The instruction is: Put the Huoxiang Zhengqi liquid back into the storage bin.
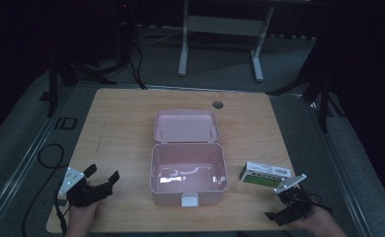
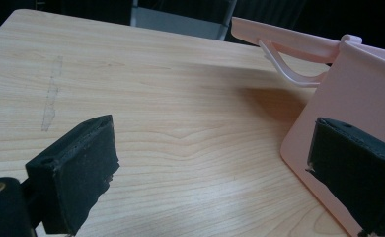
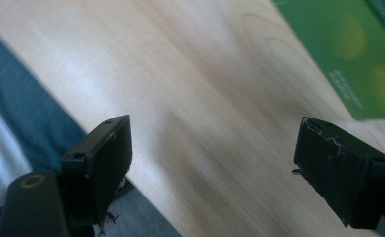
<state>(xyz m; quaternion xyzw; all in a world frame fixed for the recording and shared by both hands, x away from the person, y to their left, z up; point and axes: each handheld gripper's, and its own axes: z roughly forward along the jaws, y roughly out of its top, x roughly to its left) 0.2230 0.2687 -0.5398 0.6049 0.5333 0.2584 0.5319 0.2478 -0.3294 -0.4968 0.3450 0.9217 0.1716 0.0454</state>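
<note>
A pink box (image 1: 188, 173) stands open at the table's middle, its lid (image 1: 186, 126) laid back flat behind it and its inside bare. A green and white carton (image 1: 265, 174) lies to its right. My left gripper (image 1: 102, 174) rests open near the front left corner, pointing toward the box. In the left gripper view the gripper (image 2: 210, 168) holds nothing, and the box wall (image 2: 358, 89) rises beside the right jaw. My right gripper (image 1: 276, 206) hovers open at the front right edge, just in front of the carton. In the right gripper view, the carton (image 3: 348, 49) lies beyond the empty gripper (image 3: 212, 158).
The wooden table (image 1: 116, 128) has a cable hole (image 1: 217, 104) at the back. A white latch (image 1: 189, 200) sticks out from the box's front. The table's front edge (image 3: 96, 123) runs close under the right gripper's left jaw. A desk frame (image 1: 220, 29) stands behind.
</note>
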